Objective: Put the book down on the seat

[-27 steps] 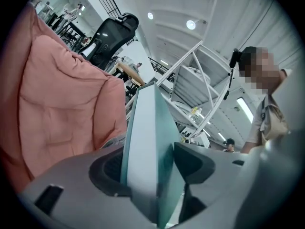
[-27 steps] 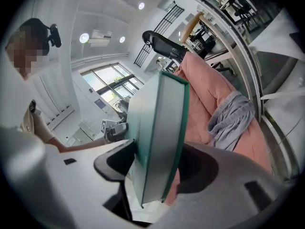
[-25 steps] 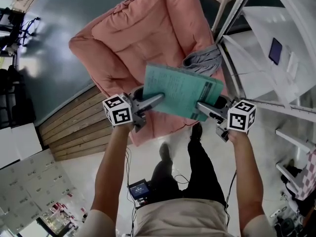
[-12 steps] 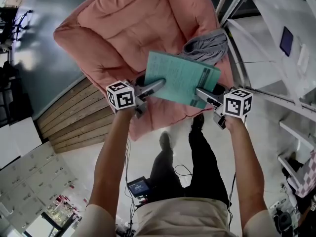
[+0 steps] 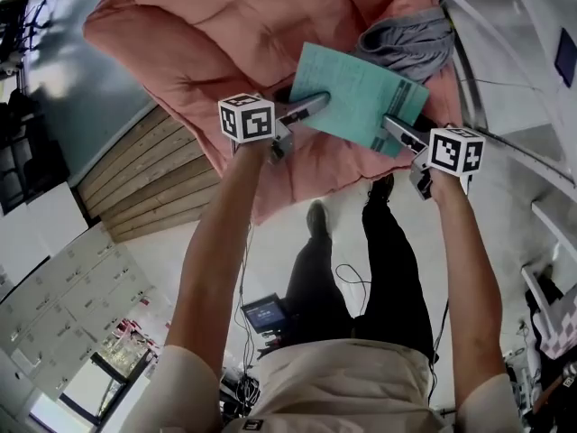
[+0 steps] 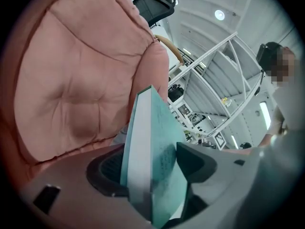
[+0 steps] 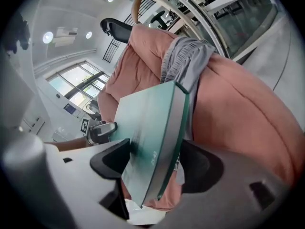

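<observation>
A thick teal book point(image 5: 361, 97) hangs tilted just over the pink cushioned seat point(image 5: 207, 34). My left gripper point(image 5: 315, 106) has the book's left edge between its pads. My right gripper point(image 5: 397, 126) has the right edge. In the left gripper view the book point(image 6: 152, 142) fills the gap between both pads, with the pink cushion point(image 6: 71, 80) right behind it. In the right gripper view the book point(image 7: 147, 123) sits slanted between the pads, and both of them touch it. Both pairs of jaws have just been opening a little, with the book still between them.
A crumpled grey cloth point(image 5: 406, 39) lies on the seat's right side, just beyond the book. A wooden platform point(image 5: 144, 188) runs under the seat at the left. White metal shelving point(image 5: 532, 79) stands close on the right. The person's legs point(image 5: 379, 251) and a small device point(image 5: 266, 314) are below.
Both grippers have sunk with the book toward the pink seat, and it now lies low over the cushion near the grey cloth. Its place between the jaws looks the same.
</observation>
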Demonstrator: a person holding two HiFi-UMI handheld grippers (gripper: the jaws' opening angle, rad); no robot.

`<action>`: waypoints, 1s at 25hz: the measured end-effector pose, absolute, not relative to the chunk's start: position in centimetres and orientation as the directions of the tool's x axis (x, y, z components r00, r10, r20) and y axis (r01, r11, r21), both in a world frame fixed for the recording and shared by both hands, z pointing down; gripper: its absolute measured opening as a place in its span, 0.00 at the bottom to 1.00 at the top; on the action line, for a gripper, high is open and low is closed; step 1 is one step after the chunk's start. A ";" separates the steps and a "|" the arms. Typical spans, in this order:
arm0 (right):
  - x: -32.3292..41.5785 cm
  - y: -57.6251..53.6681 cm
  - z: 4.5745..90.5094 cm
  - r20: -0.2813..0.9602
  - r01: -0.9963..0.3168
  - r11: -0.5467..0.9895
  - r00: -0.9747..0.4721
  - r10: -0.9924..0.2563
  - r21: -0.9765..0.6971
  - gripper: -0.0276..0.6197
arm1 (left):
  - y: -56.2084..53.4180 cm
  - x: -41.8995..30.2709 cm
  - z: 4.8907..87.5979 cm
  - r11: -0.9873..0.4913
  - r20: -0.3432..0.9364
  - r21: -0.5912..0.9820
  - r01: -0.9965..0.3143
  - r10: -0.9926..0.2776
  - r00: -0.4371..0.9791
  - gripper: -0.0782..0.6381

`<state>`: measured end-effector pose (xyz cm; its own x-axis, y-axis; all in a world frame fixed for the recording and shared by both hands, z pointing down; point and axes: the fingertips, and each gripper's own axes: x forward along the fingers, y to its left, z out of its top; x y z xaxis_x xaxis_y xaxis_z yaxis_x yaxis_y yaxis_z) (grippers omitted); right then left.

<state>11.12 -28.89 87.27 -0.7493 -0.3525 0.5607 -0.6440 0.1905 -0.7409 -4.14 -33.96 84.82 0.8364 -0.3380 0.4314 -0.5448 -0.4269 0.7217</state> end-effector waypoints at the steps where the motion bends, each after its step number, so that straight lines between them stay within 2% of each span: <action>1: 11.1 -28.7 87.9 0.571 -0.651 0.178 -0.743 -0.350 -0.738 0.53 | -33.9 -4.2 85.5 -0.417 0.443 0.721 -0.553 -0.336 0.831 0.51; 5: 11.6 -28.6 90.0 0.611 -0.687 0.161 -0.712 -0.346 -0.709 0.53 | -33.6 -4.1 88.4 -0.372 0.476 0.726 -0.579 -0.337 0.813 0.52; 11: 9.8 -29.2 94.7 0.708 -0.784 0.180 -0.616 -0.344 -0.595 0.54 | -34.0 -6.6 93.6 -0.338 0.518 0.702 -0.627 -0.362 0.775 0.54; 14: 9.6 -29.2 94.5 0.762 -0.832 0.202 -0.554 -0.335 -0.517 0.54 | -33.8 -7.4 94.1 -0.327 0.563 0.672 -0.664 -0.358 0.745 0.58; 17: 10.2 -28.4 94.5 0.836 -0.880 0.284 -0.460 -0.301 -0.382 0.41 | -32.7 -8.0 94.9 -0.335 0.641 0.609 -0.719 -0.327 0.695 0.58; 20: 10.6 -28.0 95.3 0.863 -0.890 0.321 -0.417 -0.283 -0.325 0.40 | -31.8 -7.7 96.0 -0.323 0.656 0.615 -0.719 -0.297 0.694 0.57; 25: 10.6 -28.3 95.2 0.856 -0.882 0.309 -0.440 -0.270 -0.356 0.40 | -32.1 -7.7 96.2 -0.317 0.693 0.571 -0.757 -0.307 0.652 0.58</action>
